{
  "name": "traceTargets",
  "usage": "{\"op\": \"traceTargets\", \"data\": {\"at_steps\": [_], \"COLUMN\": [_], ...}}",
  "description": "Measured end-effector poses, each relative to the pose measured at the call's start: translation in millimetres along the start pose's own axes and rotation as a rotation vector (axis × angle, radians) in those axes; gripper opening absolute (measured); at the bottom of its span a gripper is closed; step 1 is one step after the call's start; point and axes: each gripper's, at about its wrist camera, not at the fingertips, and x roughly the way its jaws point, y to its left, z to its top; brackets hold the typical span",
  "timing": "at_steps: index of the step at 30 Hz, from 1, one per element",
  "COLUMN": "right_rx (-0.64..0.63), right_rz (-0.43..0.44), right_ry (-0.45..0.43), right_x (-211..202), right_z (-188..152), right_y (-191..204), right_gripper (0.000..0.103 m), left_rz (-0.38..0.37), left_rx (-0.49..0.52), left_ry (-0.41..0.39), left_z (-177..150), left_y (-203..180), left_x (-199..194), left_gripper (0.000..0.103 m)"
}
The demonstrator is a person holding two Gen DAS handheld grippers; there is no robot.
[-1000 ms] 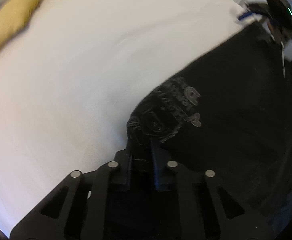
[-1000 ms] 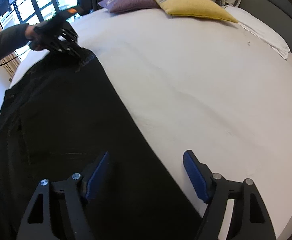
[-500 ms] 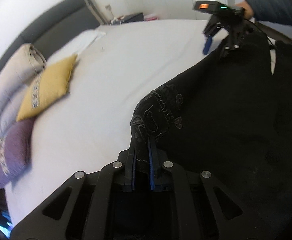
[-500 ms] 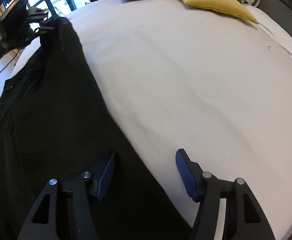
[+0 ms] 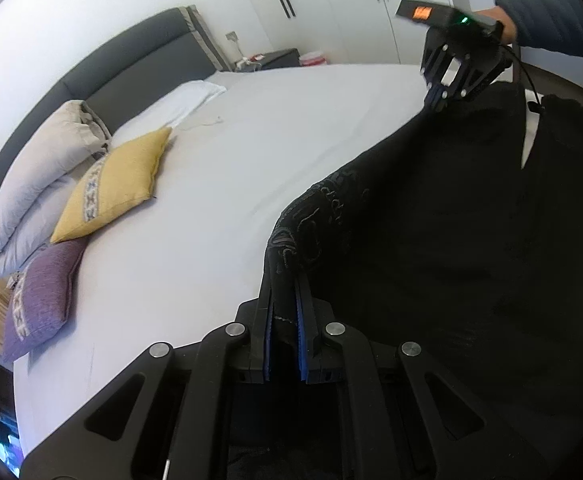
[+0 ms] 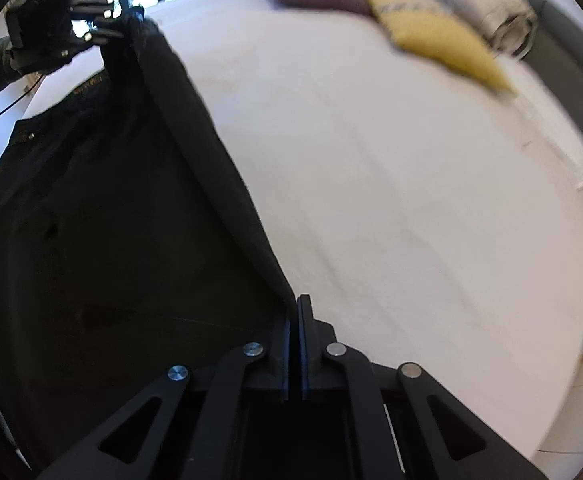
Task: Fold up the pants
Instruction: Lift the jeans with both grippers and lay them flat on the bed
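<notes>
The black pants [image 5: 451,240] were held lifted above the white bed [image 5: 231,160], one edge pinched in the left gripper [image 5: 285,300], the opposite edge clamped in the right gripper [image 6: 296,312], with a yellow cushion [image 5: 115,184] and a purple cushion [image 5: 39,292] lying well apart

Each camera sits just behind its own fingers, close above the bed [image 5: 251,152] and tilted down along them. The left view faces the headboard [image 5: 131,56] and wardrobe, the right view the window. Both share the pants [image 5: 451,240], the pillows [image 6: 439,40], and each other's gripper at the far end.
</notes>
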Motion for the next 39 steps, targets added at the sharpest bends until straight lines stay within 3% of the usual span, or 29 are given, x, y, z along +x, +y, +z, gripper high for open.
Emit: {"op": "traceTargets", "data": {"at_steps": [3,9,12,17,21,26,33,39], "right_rx": [-0.033,-0.135,-0.185,-0.132,-0.071,-0.073,-0.115,-0.082], "right_rz": [-0.101,-0.228,-0.293,-0.276,-0.287,-0.324,-0.343,-0.344], "right_ry": [-0.062,-0.084,-0.052,-0.006,0.013,0.007,0.026,0.041], "right_x": [-46,-100,-98,-68,-54,-65,-67,-50], "right_z": [-6,-37,-63,-91,-107,-105,-109,-115], "right_y": [32,131,194,250,273,291,315,319], "right_gripper": [0.004,0.004,0.004,0.003,0.003,0.003,0.004,0.004], "left_rz": [0.017,0.027,0.03,0.028,0.037,0.059,0.031,0.035], "left_rx": [0.006,-0.02,-0.017,-0.068,-0.092,-0.077,-0.085,-0.024], "left_ry": [-0.018,-0.031,-0.01,0.058,0.097,0.087,0.095,0.124], "left_z": [-6,-40,-69,-122,-152,-165,-168,-173], "left_y": [-8,-54,-94,-153,-189,-212,-198,-204], "left_x": [-29,-102,-130,-146,-147,-165,-173,-167], "left_gripper": [0.008,0.008,0.008,0.008,0.008,0.007,0.008,0.008]}}
